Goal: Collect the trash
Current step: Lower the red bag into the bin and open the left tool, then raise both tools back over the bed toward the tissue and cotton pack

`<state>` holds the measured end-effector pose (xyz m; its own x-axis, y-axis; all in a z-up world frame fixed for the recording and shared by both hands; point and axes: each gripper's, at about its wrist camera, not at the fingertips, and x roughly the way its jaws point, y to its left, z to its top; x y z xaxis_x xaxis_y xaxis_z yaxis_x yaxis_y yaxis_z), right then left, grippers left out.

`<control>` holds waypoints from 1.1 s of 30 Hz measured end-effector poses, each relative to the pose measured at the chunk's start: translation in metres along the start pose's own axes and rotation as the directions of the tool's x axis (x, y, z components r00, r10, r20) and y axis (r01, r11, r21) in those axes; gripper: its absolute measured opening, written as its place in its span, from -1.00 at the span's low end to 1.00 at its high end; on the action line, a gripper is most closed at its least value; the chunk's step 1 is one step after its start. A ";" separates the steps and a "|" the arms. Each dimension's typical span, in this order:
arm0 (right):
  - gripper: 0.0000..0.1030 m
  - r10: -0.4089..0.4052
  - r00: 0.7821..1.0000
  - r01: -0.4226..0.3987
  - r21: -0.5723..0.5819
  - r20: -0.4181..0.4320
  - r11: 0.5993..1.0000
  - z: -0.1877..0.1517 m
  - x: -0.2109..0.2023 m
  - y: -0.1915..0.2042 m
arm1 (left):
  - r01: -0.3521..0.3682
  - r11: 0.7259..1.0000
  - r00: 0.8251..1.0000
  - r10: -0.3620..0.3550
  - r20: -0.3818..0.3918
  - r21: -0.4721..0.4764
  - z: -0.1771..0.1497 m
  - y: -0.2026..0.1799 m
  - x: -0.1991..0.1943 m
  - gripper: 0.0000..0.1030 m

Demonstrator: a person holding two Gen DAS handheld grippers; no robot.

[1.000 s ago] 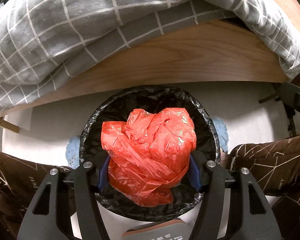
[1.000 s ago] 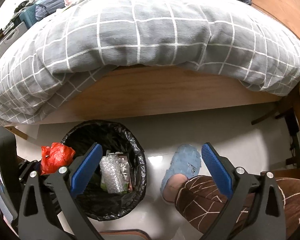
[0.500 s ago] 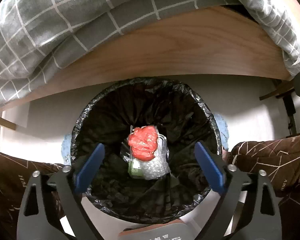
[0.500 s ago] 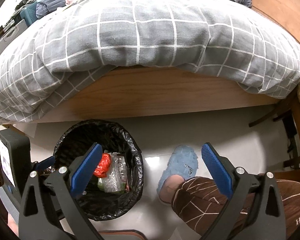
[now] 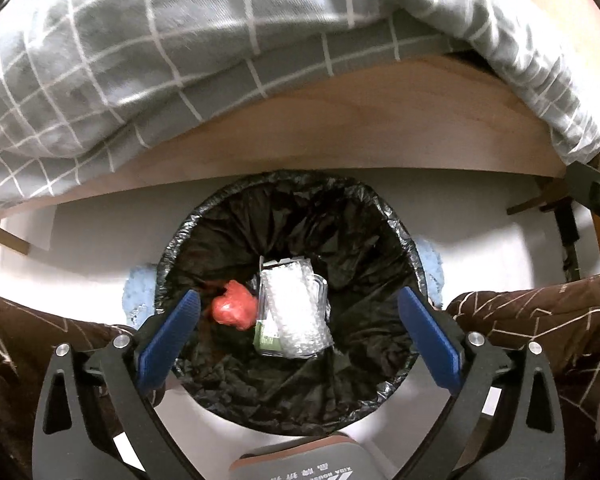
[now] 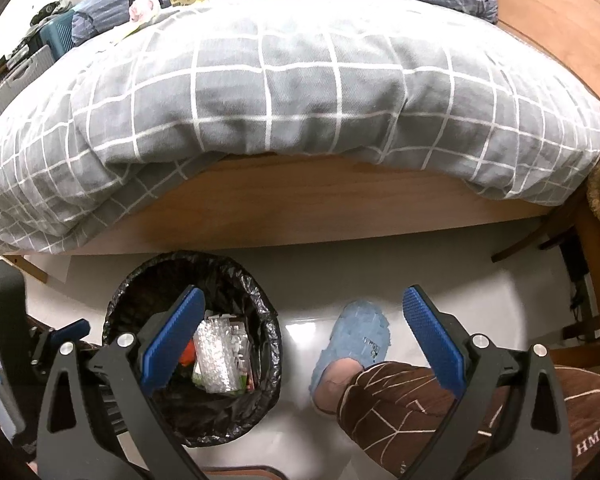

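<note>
Red bag (image 5: 236,312) inside bin (image 5: 404,240); left tongs (image 5: 300,344) spread above, empty.

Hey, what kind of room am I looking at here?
Most likely a bedroom: a wooden bed frame under a grey checked duvet, with a black-lined trash bin on the floor and a blue slipper beside it.
</note>
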<state>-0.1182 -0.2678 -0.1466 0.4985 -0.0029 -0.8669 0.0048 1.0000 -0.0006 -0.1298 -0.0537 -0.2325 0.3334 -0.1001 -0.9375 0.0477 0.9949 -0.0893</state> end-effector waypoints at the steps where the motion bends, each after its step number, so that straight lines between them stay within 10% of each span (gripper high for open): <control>1: 0.85 0.001 1.000 -0.001 -0.001 0.006 1.000 0.001 -0.002 0.000 | 0.001 1.000 1.000 -0.001 0.005 -0.002 0.000 0.002 -0.005 0.89; 33: 0.85 0.106 0.974 -0.094 -0.068 0.200 0.993 0.093 -0.071 0.032 | -0.051 0.995 0.968 0.071 0.239 -0.088 0.109 0.095 -0.137 0.89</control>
<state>-0.0723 -0.2357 -0.0388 0.6595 0.1023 -0.7447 -0.1012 0.9938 0.0468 -0.0683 0.0531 -0.0761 0.5517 -0.0298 -0.8335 -0.0522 0.9962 -0.0701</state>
